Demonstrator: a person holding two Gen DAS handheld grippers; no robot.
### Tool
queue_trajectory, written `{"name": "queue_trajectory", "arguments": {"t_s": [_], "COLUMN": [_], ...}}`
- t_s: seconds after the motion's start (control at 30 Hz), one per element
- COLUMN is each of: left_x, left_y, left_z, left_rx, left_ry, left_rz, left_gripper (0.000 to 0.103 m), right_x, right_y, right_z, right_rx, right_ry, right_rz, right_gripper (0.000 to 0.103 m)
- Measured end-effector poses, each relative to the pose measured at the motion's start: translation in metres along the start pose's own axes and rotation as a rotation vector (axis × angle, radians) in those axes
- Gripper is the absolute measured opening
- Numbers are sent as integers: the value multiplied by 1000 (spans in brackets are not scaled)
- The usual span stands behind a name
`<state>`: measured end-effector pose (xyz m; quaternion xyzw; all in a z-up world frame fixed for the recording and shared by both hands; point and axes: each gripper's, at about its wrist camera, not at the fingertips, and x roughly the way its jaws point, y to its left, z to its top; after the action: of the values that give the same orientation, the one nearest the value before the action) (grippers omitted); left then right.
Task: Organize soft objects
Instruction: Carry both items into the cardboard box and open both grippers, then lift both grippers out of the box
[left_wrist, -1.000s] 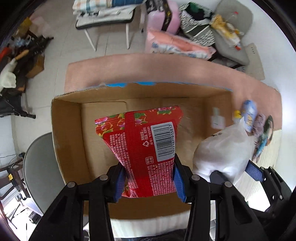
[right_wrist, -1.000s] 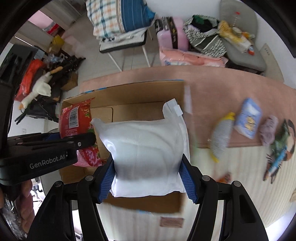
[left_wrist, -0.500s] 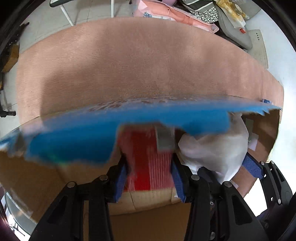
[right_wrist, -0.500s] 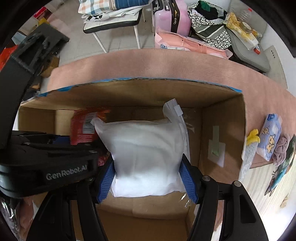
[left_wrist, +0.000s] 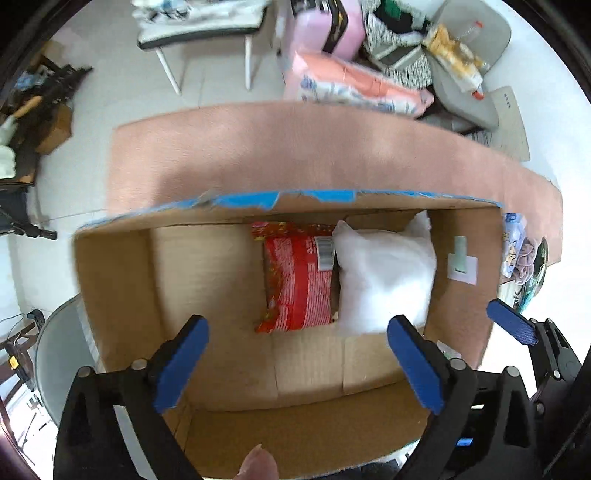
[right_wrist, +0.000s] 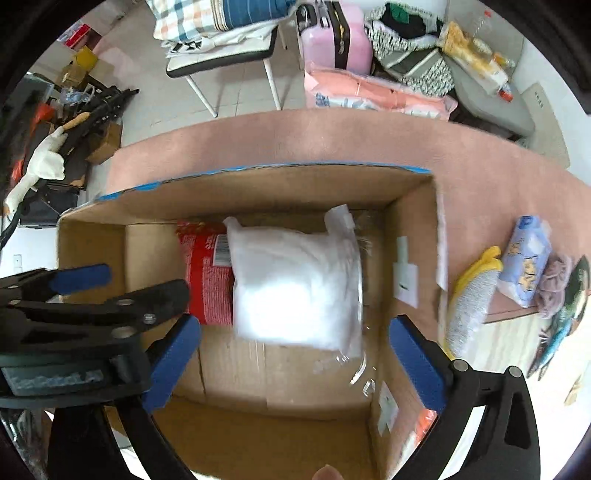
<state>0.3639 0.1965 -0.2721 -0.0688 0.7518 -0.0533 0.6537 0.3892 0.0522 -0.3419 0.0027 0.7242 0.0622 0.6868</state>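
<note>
Lying side by side on the floor of the cardboard box (right_wrist: 410, 236), the red snack packet (left_wrist: 299, 284) and the white pillow bag (right_wrist: 295, 288) touch along one edge, the pillow bag toward the box's right wall and both near its far wall. Above them the left gripper (left_wrist: 295, 354) and the right gripper (right_wrist: 295, 354) hang with jaws spread wide and nothing between the pads. To do this step well, I would lift both straight up and clear of the box's blue-taped far rim before swinging right — the left tongs cross low in front of the right one, so they could knock together. Waiting just outside the right wall are a yellow-tipped sponge (right_wrist: 472, 295), a blue tissue pack (right_wrist: 524, 258), a mauve cloth (right_wrist: 554, 284) and a teal toy (right_wrist: 569, 310), on the table's right edge
</note>
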Motion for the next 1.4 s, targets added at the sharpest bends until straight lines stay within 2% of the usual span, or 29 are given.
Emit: {"name": "queue_trajectory", "arguments": {"t_s": [0.17,0.43,0.57,0.87,1.03,1.1,1.2,1.3,1.4], "left_x": [-29,-27,-45,-78,-85,-86,-86,-80,-65], "left_y": [5,-7,-4,-11,-27,-47,-76,-117,-171], "left_z": [-43,-78,-109,-165,-177,-175,-169,-152,-127], "left_rx": [-17,-32,-38,-31,-18,15,57,110,171], "left_ry": [-122,-241,-303,-404,-429,-437,-438,-421,-382], "left_rz": [53,113,136,143,158,184,201,193,173], "left_gripper": [101,101,101,103,103,103,103,103,103], "right_x": [-21,-56,-81,-127,-136,-139,-143,-142,-138], "right_y": [3,11,12,11,-1,-17,-51,-104,-177], "right_z": [-35,-99,-128,-185,-204,-207,-209,-210,-204], "right_rx": [-25,-63,-64,-65,-39,-4,56,145,264], "right_ry": [-43,-136,-190,-270,-277,-277,-276,-270,-256], "right_rz": [-34,-50,-45,-16,39,84,85,91,92], "right_gripper": [103,103,103,103,103,103,103,103,103]}}
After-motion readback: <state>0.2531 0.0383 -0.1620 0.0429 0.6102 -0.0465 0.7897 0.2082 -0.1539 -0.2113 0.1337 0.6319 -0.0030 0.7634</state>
